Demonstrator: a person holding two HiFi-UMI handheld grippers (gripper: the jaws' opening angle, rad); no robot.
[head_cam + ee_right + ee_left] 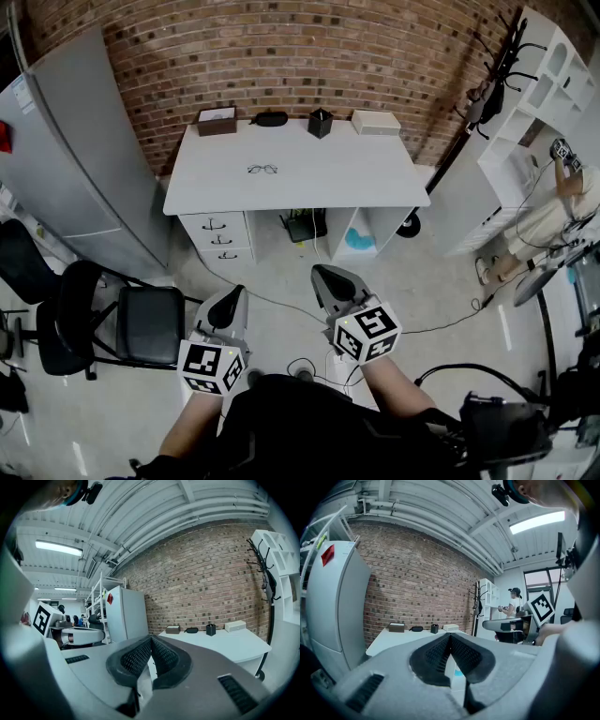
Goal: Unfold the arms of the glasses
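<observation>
A pair of thin dark-framed glasses lies on the white desk, left of its middle, far ahead of both grippers. My left gripper is held low over the floor, well short of the desk, jaws shut with nothing between them. My right gripper hangs beside it, also shut and empty. In the left gripper view the pads meet at a point with the desk beyond. In the right gripper view the pads touch, and the desk lies off to the right.
Along the desk's back edge stand a brown box, a black case, a black pen cup and a white box. A grey fridge stands left, a black chair near left, white shelves and a person right.
</observation>
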